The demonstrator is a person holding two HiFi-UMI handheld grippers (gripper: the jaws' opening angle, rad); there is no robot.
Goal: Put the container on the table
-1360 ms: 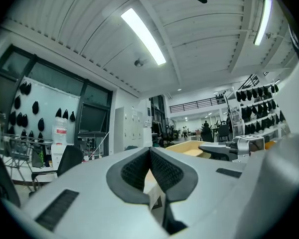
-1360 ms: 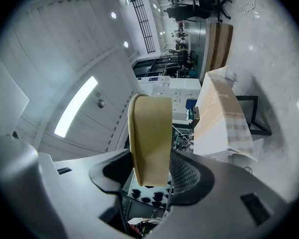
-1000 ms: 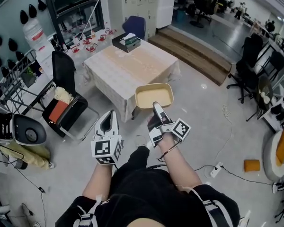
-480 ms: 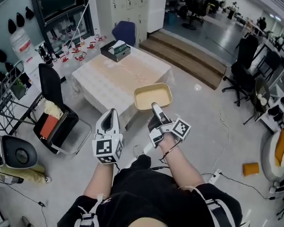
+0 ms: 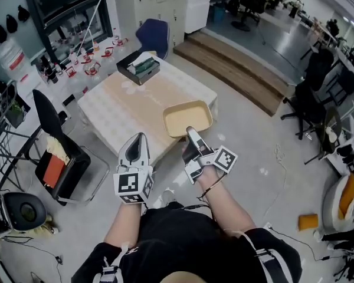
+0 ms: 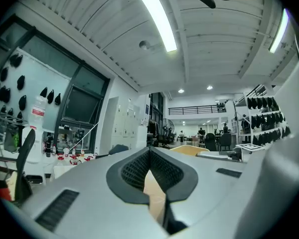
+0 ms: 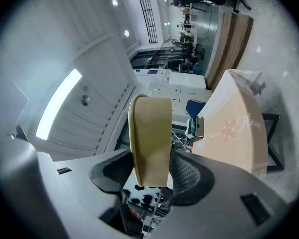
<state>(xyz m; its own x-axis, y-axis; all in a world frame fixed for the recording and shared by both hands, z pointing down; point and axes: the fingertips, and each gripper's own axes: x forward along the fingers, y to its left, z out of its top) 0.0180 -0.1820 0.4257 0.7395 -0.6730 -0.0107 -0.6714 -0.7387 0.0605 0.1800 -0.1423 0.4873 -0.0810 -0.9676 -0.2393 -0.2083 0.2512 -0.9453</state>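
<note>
So, the person is in the carrying step right now, from what I'm seeing. The right gripper (image 5: 190, 133) is holding the container (image 5: 187, 117) out in front, fingers clenched on its near rim, and the thing is hanging in the air right about at the near corner of the table (image 5: 121, 108). It's not resting on anything yet.

The left gripper (image 5: 138, 141) is just riding along beside it, fingers pressed together with nothing in them.

My guess for the next move: carry the container further in over the cloth, lower it until the bottom is sitting flat, then let the fingers go. There's plenty of free room on the near half, since the only thing on the table is a dark box (image 5: 139, 67) at the far end.

The container itself is a shallow tan tray, rectangular with rounded corners, and it's looking empty inside. It's being gripped by one edge only, so I'd expect it to sag a bit if it's flimsy.
</note>
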